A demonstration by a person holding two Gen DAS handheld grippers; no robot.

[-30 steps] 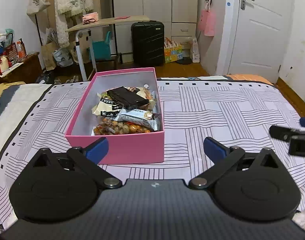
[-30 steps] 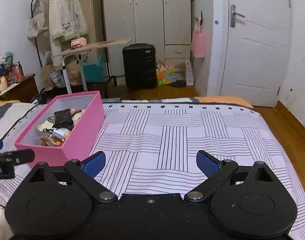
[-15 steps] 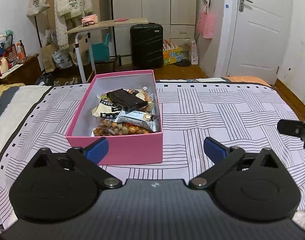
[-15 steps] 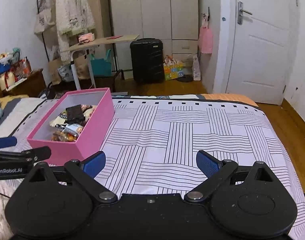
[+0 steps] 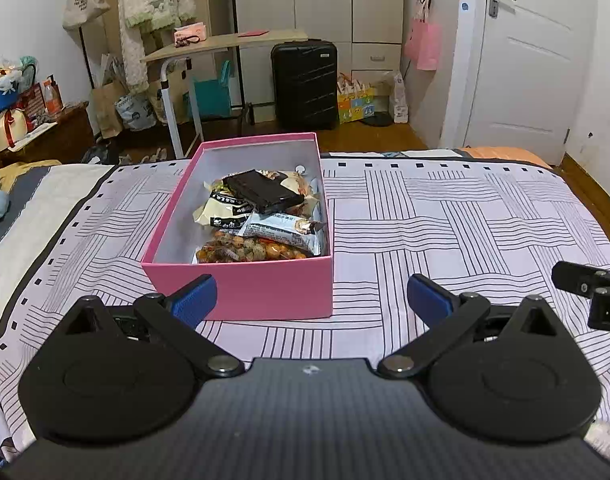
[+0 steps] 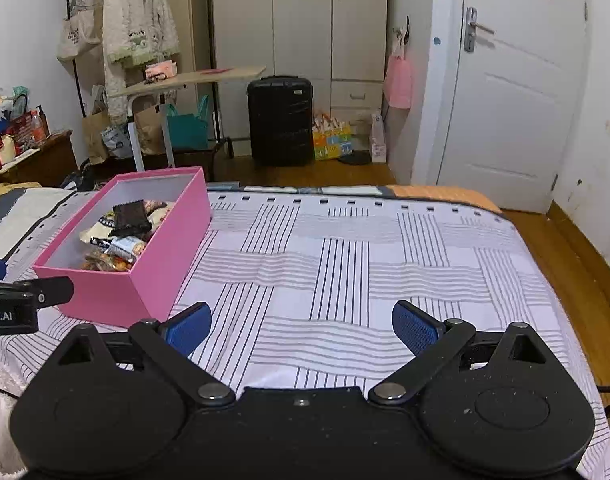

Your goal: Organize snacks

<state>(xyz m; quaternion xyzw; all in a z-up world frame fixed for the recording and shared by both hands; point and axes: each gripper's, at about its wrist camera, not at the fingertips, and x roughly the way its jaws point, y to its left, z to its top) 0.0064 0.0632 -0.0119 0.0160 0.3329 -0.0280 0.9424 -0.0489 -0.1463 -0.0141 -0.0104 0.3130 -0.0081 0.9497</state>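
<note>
Striped bedspread (image 6: pixel 345 264) cleared; snacks (image 5: pixel 265 220) seen gathered inside pink box (image 5: pixel 265 296). Left gripper (image 5: pixel 309 294) and right gripper (image 6: pixel 301 326) held spread apart, nothing gripped. Task judged nearly finished.

Pink box (image 5: pixel 241 292), rectangular, open-topped with pale inner walls, sits flat on the striped bedspread, long axis running away from the left wrist camera. Snacks are heaped in its near-right part, far-left floor bare: orange-brown nut bag (image 5: pixel 251 250) against the near wall, white bar wrapper (image 5: pixel 283 230) lying on it, cream packets (image 5: pixel 223 210) behind. A black packet (image 5: pixel 263 192) lies tilted atop the heap.
</note>
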